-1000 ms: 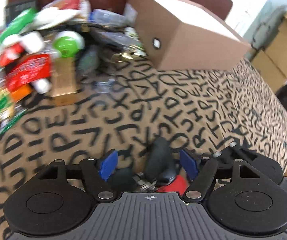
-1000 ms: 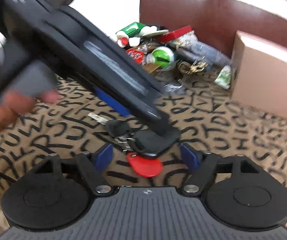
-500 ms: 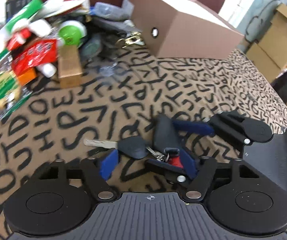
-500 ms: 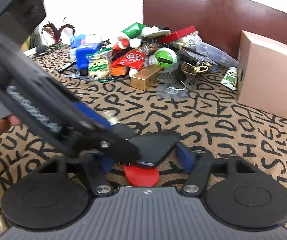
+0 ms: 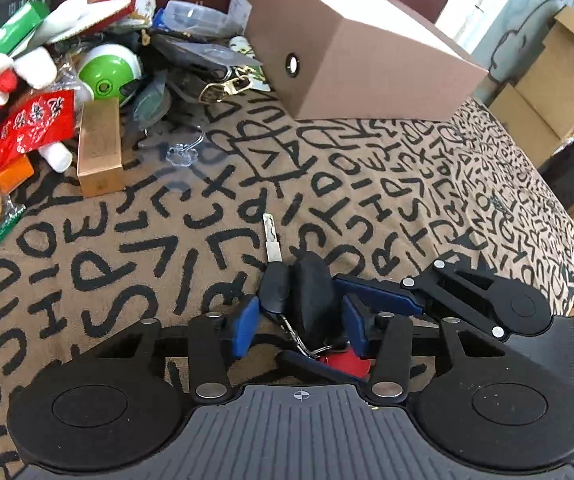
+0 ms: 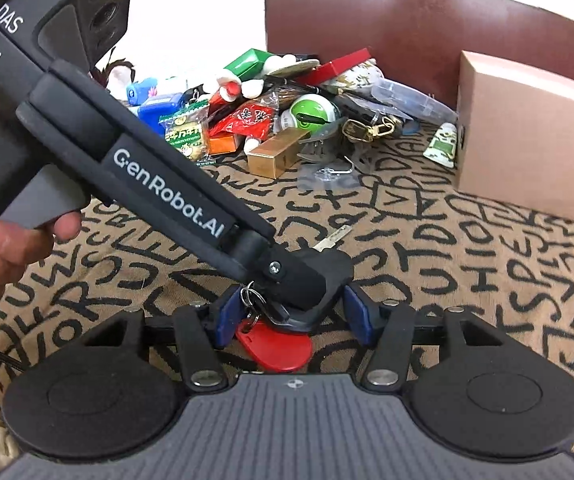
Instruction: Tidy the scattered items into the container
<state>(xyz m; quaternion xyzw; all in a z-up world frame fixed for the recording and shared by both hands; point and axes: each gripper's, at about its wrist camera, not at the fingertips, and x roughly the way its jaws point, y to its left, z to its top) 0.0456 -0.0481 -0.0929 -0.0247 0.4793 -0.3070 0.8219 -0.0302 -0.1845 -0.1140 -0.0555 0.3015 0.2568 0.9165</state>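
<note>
Key bunch (image 5: 311, 304): lies on the lettered cloth, near its front edge, well apart from the pile and the box. It is a black fob, a black-headed key (image 5: 273, 280) with its silver blade pointing toward the pile, a ring and a red tag (image 6: 277, 346).

Left gripper (image 5: 299, 330): its blue pads flank the key head and the fob; the jaws are closing with the bunch between them. The left pad is touching the key head, while the right pad stands just beside the fob, and I cannot tell whether it presses on it.

Right gripper (image 6: 291, 316): comes in from the right in the left wrist view, with its blue pads on either side of the fob's lower end and the ring. The jaws stand partly apart; the left gripper's finger hides the contact, so a grip cannot be told.

Hand (image 6: 11, 240): holds the left gripper's grey handle at the left edge of the right wrist view.

Cloth (image 5: 407, 200): tan with black letters, covering the whole table.

Cardboard box (image 5: 359, 64): brown, with a round hole in its side, standing at the far side of the cloth.

Pile (image 5: 67, 80): scattered things left of the box, among them a green and white ball (image 5: 109, 74), a gold box (image 5: 99, 148), a red packet (image 5: 31, 126) and a gold clasp (image 5: 227, 86).

Chair back (image 6: 427, 28): dark red, behind the pile and the box.
</note>
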